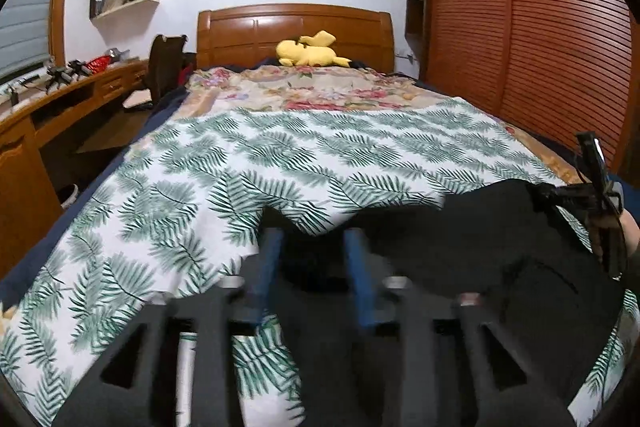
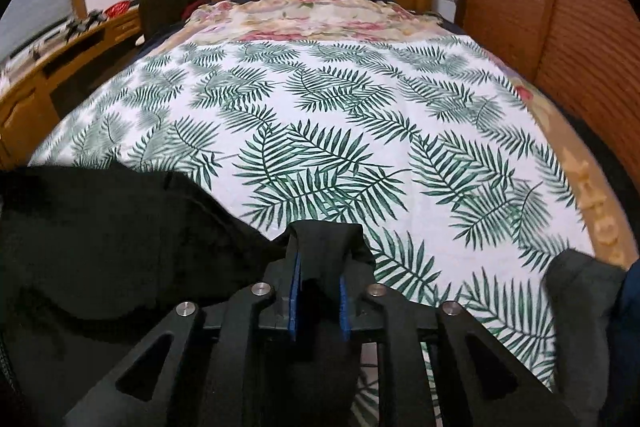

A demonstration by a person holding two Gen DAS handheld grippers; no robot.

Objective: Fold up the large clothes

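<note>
A black garment [image 1: 480,247] lies bunched at the near end of the bed, on a white sheet with green palm leaves [image 1: 240,167]. My left gripper [image 1: 314,239] hovers over the garment's left edge. Its blue pads [image 1: 272,267] stand well apart, with black cloth beneath them and nothing pressed. In the right wrist view the garment [image 2: 100,227] spreads to the left. My right gripper [image 2: 320,259] has a fold of it between its blue pads [image 2: 296,291], draped over the fingertips. The right gripper's body [image 1: 600,211] shows at the right edge of the left wrist view.
A floral blanket [image 1: 304,91] and a yellow plush toy [image 1: 308,53] lie toward the wooden headboard [image 1: 240,35]. A wooden desk [image 1: 60,107] runs along the left and a slatted wardrobe [image 1: 540,27] along the right. A dark grey cloth lump [image 2: 580,291] sits at the bed's near right.
</note>
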